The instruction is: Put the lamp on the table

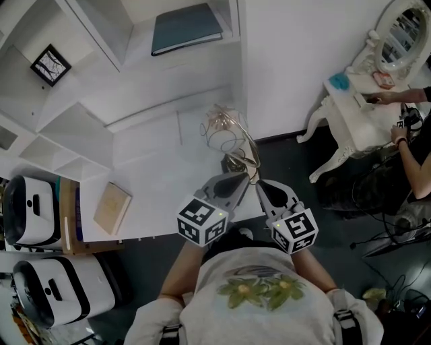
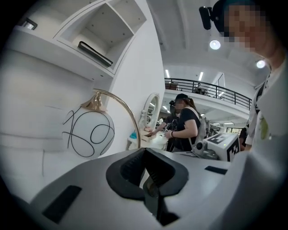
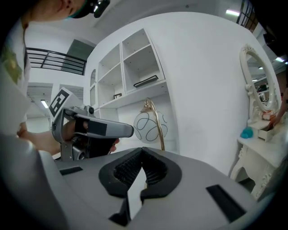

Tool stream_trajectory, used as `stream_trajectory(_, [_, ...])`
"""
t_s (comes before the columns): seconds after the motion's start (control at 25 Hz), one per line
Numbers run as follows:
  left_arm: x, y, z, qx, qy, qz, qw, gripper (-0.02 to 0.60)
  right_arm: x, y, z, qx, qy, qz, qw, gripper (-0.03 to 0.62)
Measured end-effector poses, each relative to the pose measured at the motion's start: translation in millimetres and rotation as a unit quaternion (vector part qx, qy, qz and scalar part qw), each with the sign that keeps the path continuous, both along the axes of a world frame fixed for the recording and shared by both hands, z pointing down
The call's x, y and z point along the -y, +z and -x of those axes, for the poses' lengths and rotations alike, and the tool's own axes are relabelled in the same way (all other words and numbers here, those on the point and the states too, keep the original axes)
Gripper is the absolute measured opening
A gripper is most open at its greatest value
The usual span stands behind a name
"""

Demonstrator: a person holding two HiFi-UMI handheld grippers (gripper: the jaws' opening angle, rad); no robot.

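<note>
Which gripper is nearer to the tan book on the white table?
Left. The left gripper is to the tan book's right; the right gripper is farther right, beyond it.

A white bench (image 1: 155, 158) carries a tan rectangular book (image 1: 112, 207) lying flat by its front edge. Right of that book, at the bench's corner, is the base of a gold-stemmed white-globe lamp (image 1: 224, 137). Far beyond the book, a dark blue-grey folder (image 1: 185, 28) lies on a white wall shelf (image 1: 202, 46).

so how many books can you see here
2: a blue-grey book lying flat in the upper shelf compartment, and a tan book on the white table, toward its left. More may be hidden at the left edge.
</note>
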State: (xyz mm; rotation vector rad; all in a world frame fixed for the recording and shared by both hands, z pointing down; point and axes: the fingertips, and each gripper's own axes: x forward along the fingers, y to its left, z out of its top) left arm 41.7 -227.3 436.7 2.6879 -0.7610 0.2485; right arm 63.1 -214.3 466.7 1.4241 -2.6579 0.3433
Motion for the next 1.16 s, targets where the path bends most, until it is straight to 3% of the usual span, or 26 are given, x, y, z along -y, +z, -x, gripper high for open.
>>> stream_trajectory(0.36, [-24, 9, 11, 0.017, -0.005, 0.007, 0.9998, 0.029, -22, -3, 9, -0.001, -0.008, -0.014, 1.000, 0.031])
stream_trajectory(1.16, [-38, 17, 9, 0.060, 0.004, 0.003, 0.9982, 0.029, -34, 17, -2, 0.002, 0.010, 0.016, 1.000, 0.031])
